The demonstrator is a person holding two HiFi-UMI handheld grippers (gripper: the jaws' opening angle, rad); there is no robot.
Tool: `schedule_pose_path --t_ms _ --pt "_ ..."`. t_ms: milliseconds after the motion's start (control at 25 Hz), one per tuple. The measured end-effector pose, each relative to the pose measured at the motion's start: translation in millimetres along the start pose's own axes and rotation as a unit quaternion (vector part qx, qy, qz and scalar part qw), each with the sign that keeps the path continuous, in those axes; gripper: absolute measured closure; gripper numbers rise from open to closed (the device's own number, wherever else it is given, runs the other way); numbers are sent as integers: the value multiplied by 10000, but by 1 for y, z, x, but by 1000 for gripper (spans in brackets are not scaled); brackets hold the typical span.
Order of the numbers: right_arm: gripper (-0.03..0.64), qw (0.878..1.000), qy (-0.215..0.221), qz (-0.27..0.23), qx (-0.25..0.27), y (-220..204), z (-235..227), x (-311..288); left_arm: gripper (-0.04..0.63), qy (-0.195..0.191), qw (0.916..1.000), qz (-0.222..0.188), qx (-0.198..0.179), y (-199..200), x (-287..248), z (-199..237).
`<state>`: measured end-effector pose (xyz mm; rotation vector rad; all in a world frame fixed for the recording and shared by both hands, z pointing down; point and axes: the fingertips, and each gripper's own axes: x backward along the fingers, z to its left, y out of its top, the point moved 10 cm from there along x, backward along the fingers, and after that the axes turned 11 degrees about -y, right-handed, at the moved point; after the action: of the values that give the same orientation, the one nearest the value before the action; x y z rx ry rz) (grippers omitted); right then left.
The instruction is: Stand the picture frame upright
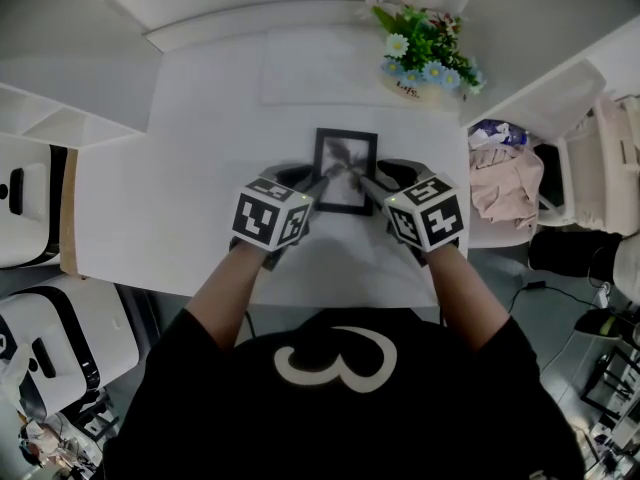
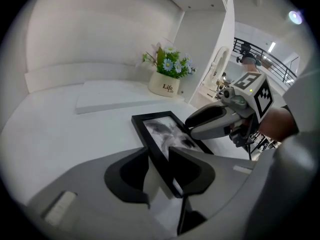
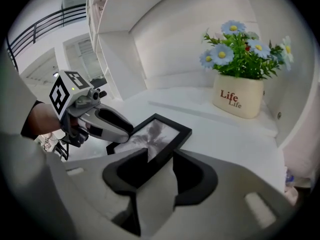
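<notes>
The picture frame (image 1: 346,171) lies flat and face up on the white bench (image 1: 180,198), right between the two claws, with its long axis running straight away from the person and its short near edge closest to the claw tips. The left claw (image 2: 159,156) stands open with the frame's left rail running up between its jaws. The right claw (image 3: 160,156) is spread wide around the near right corner. The outer jaw of each claw seems to stand clear of the black rail, though the inner jaws overlap the glass and contact there is hard to judge. From the head view the claw tips merge with the dark frame, and only the gripper views show the rails inside the jaws. Those views also show the grey, blurry print under the glass, and each shows the other claw angled down at the far side of the frame. Ahead of both claws, beyond the frame's far end, stands a cream flower pot (image 3: 237,101) with blue and white daisies. The frame's near edge is hidden behind the jaws in both gripper views.
</notes>
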<state>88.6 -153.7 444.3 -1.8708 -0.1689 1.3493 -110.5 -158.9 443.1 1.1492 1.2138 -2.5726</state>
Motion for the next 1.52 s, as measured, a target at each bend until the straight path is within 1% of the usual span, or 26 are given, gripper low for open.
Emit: schedule_pose_path --t_ms 160,600,1000,1520 --pt "456 10000 -5 34 80 0 1 -2 472 33 10000 6 62 1 -1 2" --pt "456 9997 -37 25 252 -5 9 2 472 165 9999 47 14 -6 2 -7" --pt "456 9993 33 103 362 -25 28 18 471 189 9997 155 3 -30 12 -31" --pt "456 9989 85 177 431 -64 63 50 470 244 9993 263 39 -72 29 -74"
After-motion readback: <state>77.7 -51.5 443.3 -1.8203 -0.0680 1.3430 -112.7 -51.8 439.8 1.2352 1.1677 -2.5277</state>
